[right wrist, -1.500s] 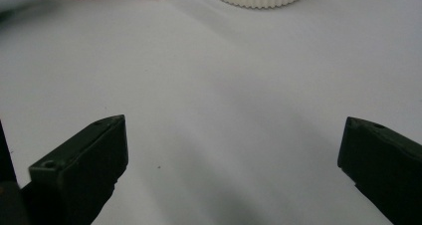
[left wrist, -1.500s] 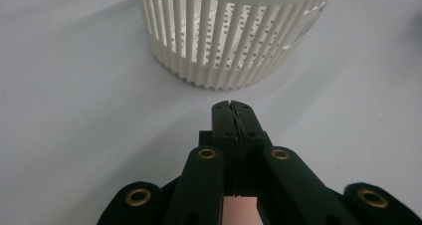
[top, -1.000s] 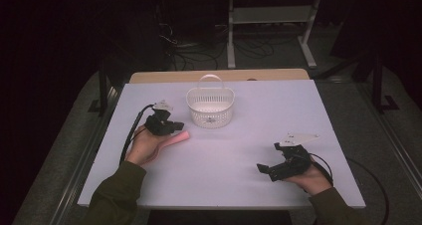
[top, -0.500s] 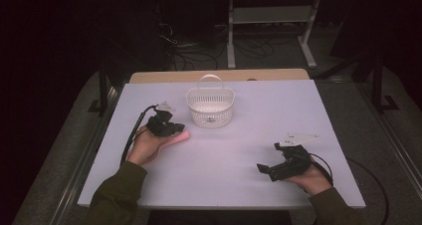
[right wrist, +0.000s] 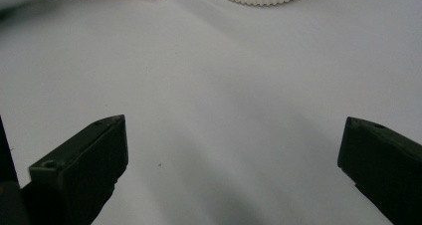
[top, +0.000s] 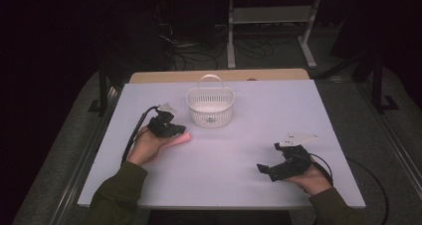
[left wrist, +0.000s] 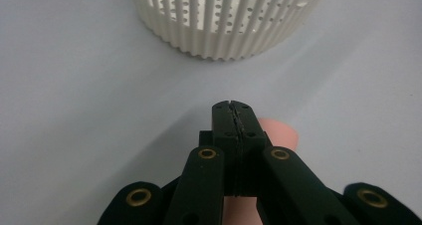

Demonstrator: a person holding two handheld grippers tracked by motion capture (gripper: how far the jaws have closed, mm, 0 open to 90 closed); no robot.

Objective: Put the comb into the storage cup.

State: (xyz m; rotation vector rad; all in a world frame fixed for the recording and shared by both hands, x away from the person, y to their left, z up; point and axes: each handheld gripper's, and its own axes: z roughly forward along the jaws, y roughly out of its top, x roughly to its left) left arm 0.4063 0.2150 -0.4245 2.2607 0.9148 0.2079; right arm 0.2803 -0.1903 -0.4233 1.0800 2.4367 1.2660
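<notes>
Left tool (top: 171, 128) rests on the counter (top: 239, 150) just beside the white basket (top: 210, 107), its jaws pressed together with nothing between them; a fingertip (left wrist: 278, 133) shows just behind the tip. Right tool (top: 271, 169) lies well apart from the basket near the counter's front edge, jaws spread wide and empty. The basket looks empty and untouched, so the work seems barely begun: neither tool has taken hold of anything yet.

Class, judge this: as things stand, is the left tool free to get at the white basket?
Probably yes. The left tool, jaws shut, points at the white basket with bare table between them.
</notes>
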